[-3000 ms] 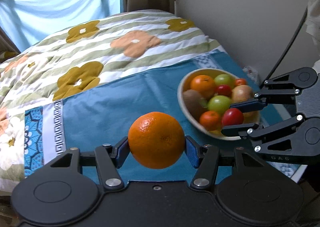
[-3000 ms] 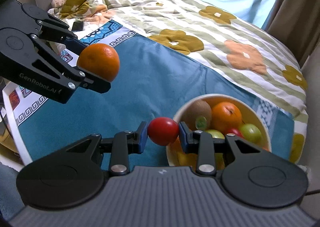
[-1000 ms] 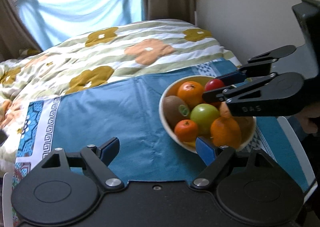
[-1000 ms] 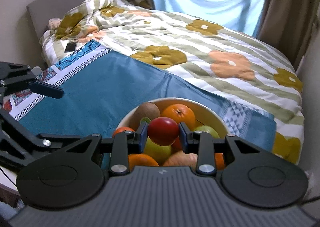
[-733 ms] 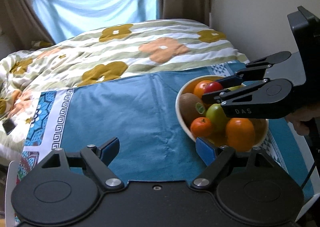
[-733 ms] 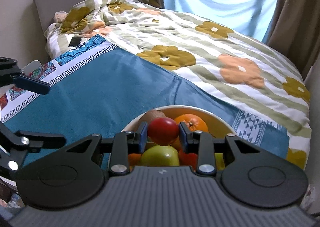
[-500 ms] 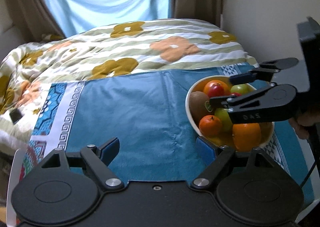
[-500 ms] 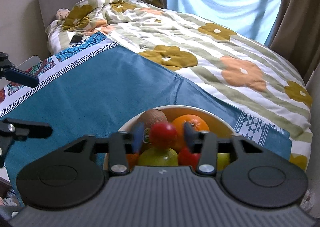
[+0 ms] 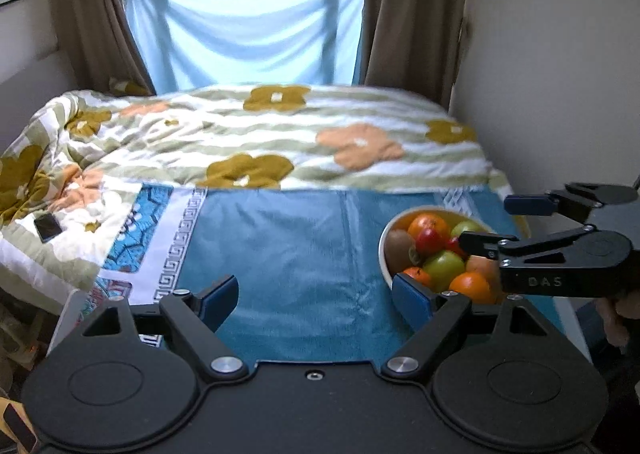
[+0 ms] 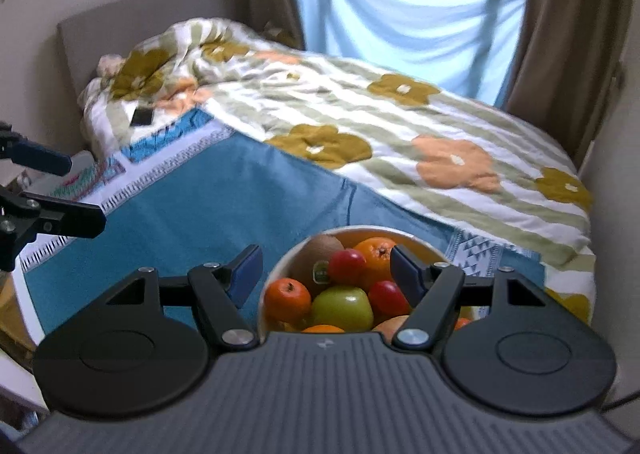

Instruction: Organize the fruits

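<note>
A cream bowl full of fruit stands on a teal cloth. It holds oranges, a kiwi, a green apple and red tomatoes; one red tomato lies on top. My right gripper is open and empty, held above the bowl. My left gripper is open and empty, over the cloth left of the bowl.
A floral quilt covers the bed behind the cloth. A dark phone lies on the quilt at the left. A wall stands close to the right of the bowl. Curtains and a window are at the back.
My right gripper has opened and let the red tomato go onto the fruit in the bowl. My left gripper, which dropped its orange there earlier, has drawn back and up.
</note>
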A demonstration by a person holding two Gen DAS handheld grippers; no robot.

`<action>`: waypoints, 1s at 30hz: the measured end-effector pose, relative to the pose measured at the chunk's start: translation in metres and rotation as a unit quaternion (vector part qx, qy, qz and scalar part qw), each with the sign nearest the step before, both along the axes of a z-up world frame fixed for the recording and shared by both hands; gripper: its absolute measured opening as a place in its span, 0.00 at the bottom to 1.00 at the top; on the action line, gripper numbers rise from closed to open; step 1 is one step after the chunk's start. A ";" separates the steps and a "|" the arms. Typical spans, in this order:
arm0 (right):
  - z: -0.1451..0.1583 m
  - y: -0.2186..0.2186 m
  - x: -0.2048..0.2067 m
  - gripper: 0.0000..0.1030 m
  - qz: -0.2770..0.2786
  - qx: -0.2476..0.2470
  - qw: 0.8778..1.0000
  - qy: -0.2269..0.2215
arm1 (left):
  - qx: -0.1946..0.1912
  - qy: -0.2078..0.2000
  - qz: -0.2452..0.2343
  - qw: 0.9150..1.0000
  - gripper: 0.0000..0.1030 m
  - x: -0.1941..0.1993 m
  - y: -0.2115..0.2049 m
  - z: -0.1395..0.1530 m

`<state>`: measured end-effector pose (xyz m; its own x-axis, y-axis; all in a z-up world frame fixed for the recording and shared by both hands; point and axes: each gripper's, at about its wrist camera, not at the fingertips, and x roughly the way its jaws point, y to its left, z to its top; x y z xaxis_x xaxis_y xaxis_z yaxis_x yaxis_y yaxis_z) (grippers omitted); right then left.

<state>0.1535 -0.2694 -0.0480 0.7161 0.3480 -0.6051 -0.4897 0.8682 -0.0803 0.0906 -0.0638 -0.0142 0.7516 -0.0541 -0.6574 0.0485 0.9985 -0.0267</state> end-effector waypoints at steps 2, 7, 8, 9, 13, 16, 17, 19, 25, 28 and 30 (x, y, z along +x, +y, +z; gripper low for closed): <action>0.015 0.002 -0.015 0.83 -0.017 0.005 1.000 -0.012 | -0.005 -0.019 -0.004 1.000 0.85 -0.012 0.007 0.012; 0.055 0.008 -0.059 0.83 -0.073 0.019 0.997 -0.036 | -0.013 -0.065 -0.010 0.998 0.85 -0.040 0.021 0.042; 0.063 0.010 -0.069 0.83 -0.087 0.025 0.995 -0.039 | -0.009 -0.074 -0.008 0.997 0.85 -0.046 0.024 0.048; 0.070 0.011 -0.077 0.85 -0.099 0.030 0.994 -0.040 | -0.005 -0.082 -0.009 0.997 0.85 -0.052 0.026 0.053; 0.089 0.017 -0.114 0.98 -0.144 0.047 0.987 -0.049 | 0.010 -0.117 -0.004 0.993 0.94 -0.076 0.037 0.067; 0.097 0.027 -0.142 1.00 -0.169 0.051 0.983 -0.053 | 0.020 -0.130 -0.001 0.991 0.96 -0.091 0.046 0.069; 0.097 0.029 -0.150 1.00 -0.175 0.053 0.982 -0.053 | 0.024 -0.132 0.000 0.991 0.99 -0.095 0.048 0.068; 0.097 0.035 -0.164 1.00 -0.189 0.054 0.979 -0.051 | 0.031 -0.137 0.002 0.990 1.00 -0.103 0.052 0.067; 0.087 0.045 -0.191 1.00 -0.237 0.045 0.970 -0.042 | 0.020 -0.120 -0.002 0.993 1.00 -0.118 0.061 0.057; 0.084 0.046 -0.199 1.00 -0.243 0.052 0.968 -0.037 | 0.020 -0.115 -0.006 0.993 1.00 -0.122 0.064 0.054; 0.082 0.049 -0.200 1.00 -0.245 0.048 0.968 -0.033 | 0.021 -0.114 -0.007 0.993 1.00 -0.123 0.064 0.053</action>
